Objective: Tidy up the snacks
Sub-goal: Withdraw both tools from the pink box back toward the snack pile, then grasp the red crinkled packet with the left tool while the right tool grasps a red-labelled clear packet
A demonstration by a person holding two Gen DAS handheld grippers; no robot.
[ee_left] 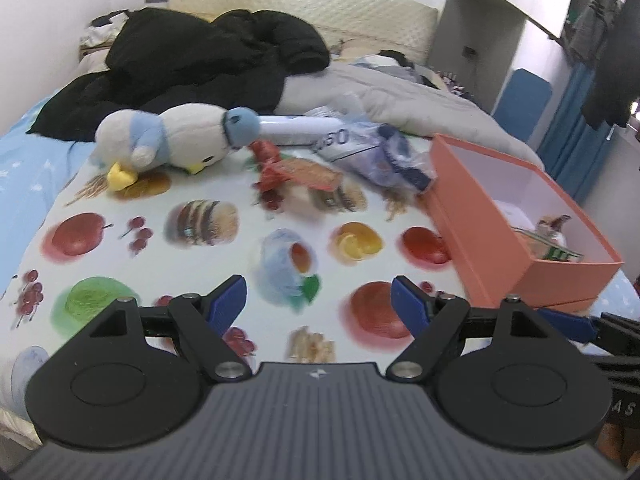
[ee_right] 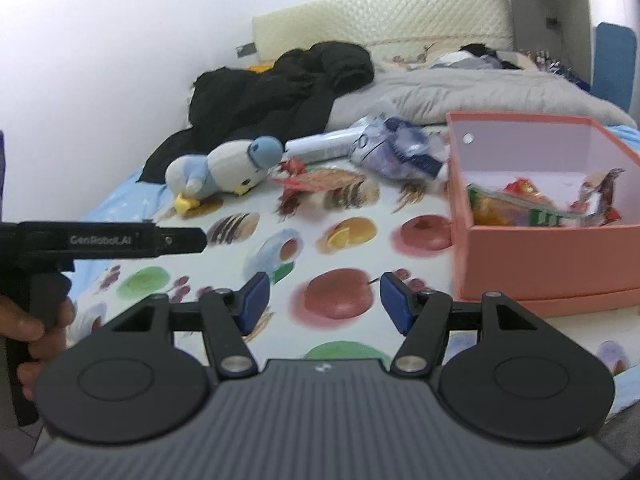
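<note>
**Hovering both grippers open over the fruit-print cloth, snacks beyond**

Reading labels first: "GenRobot.AI" in pale letters on the black bar of the left gripper [ee_right: 100, 240], seen at left middle of the right wrist view, a hand [ee_right: 36, 328] wrapped round its grip. Blurred digits like "60" on the crumpled clear-and-blue plastic snack bag [ee_left: 376, 152]; rest unreadable.

Edges and room: salmon-orange open cardboard box [ee_right: 540, 256] at right of both views, near wall close to the right fingertip. Inside it, bright orange-green snack packets [ee_right: 516, 208] and a brown wrapper. White fruit-print cloth [ee_left: 224, 264] lies bare across the centre and lower frame, with wide free space between grippers and the loose items. Red-orange flat snack packet [ee_left: 304, 174] upper centre, touching the blue bag's left side. White cylinder tube [ee_left: 296, 126] behind it. White-and-blue plush penguin [ee_left: 168, 140] upper left, lying on its side. Black jacket [ee_left: 200, 68] and grey quilt [ee_left: 400, 92] behind.

Fingers: left gripper [ee_left: 318, 308] blue pads spread wide, nothing between. Right gripper [ee_right: 320, 306] pads apart, somewhat narrower, also unloaded, touching nothing.
</note>
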